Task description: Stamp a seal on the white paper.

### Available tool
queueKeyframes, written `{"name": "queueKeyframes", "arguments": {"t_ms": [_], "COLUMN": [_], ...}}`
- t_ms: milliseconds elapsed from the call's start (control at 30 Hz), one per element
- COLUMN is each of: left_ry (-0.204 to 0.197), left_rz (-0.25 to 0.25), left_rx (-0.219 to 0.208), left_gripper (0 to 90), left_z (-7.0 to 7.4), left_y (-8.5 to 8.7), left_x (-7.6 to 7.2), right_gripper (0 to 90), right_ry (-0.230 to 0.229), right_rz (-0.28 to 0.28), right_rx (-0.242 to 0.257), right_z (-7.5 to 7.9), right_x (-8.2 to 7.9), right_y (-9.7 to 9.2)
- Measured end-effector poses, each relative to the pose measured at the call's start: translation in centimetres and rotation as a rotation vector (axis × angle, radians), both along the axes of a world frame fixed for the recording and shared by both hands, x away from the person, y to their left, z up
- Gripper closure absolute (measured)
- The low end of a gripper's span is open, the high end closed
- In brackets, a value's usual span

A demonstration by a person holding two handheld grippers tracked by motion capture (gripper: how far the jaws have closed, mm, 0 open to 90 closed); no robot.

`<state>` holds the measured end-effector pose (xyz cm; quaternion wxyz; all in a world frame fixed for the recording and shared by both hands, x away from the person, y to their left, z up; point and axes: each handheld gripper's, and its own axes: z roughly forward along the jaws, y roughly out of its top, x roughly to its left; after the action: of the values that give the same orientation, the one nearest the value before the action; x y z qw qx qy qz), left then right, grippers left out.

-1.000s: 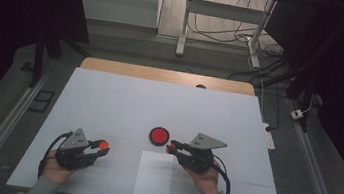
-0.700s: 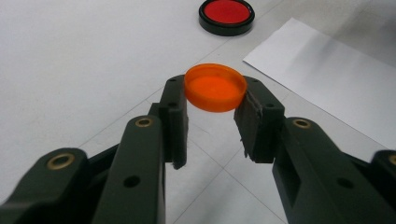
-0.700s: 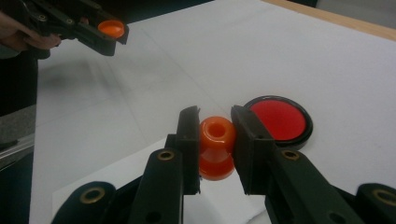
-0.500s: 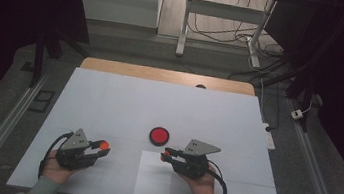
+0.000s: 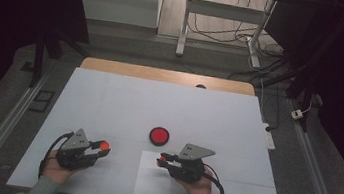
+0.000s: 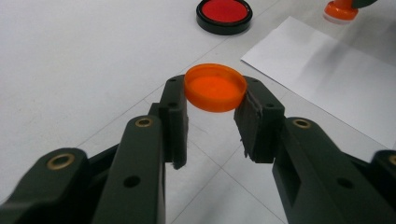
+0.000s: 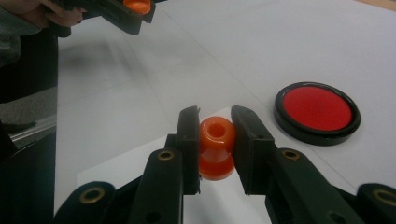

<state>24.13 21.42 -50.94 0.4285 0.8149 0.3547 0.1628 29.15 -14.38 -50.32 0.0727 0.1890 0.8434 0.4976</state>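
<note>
Ink pad (image 5: 159, 135) lies on the table (image 5: 109, 99), just behind the paper sheet (image 5: 152, 185)

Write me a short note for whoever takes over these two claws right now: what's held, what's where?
Left claw: shut on the orange cap, held above the table.
Right claw: shut on the orange stamp, over the near end of the white paper.
Red ink pad: open on the white table, just beyond the paper.
Done: cap off the stamp.
Left, probably: ink the stamp, press it on the paper, recap.

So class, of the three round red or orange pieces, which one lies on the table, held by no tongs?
The red ink pad in its black rim; the orange cap and orange stamp are gripped.
</note>
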Motion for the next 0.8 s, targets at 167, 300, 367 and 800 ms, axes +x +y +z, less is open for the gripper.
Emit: {"name": "queueKeyframes", "arguments": {"t_ms": [167, 300, 367, 800], "left_ry": [0.002, 0.002, 0.002, 0.003], "left_rz": [0.000, -0.002, -0.002, -0.004], "left_rx": [0.000, 0.000, 0.000, 0.001], "left_gripper": [64.7, 64.7, 64.7, 64.7], "left_z": [0.0, 0.0, 0.0, -0.1], "left_y": [0.0, 0.0, 0.0, 0.0], "left_x": [0.0, 0.0, 0.0, 0.0], "right_gripper": [72.0, 72.0, 72.1, 72.0], "right_ry": [0.005, 0.008, 0.008, 0.015], "right_rz": [0.015, 0.025, 0.029, 0.041], "right_rx": [-0.018, -0.029, -0.032, -0.055], "right_z": [-0.3, -0.5, -0.6, -1.4], "right_x": [-0.2, -0.3, -0.4, -0.5], "right_y": [0.4, 0.6, 0.7, 1.2]}}
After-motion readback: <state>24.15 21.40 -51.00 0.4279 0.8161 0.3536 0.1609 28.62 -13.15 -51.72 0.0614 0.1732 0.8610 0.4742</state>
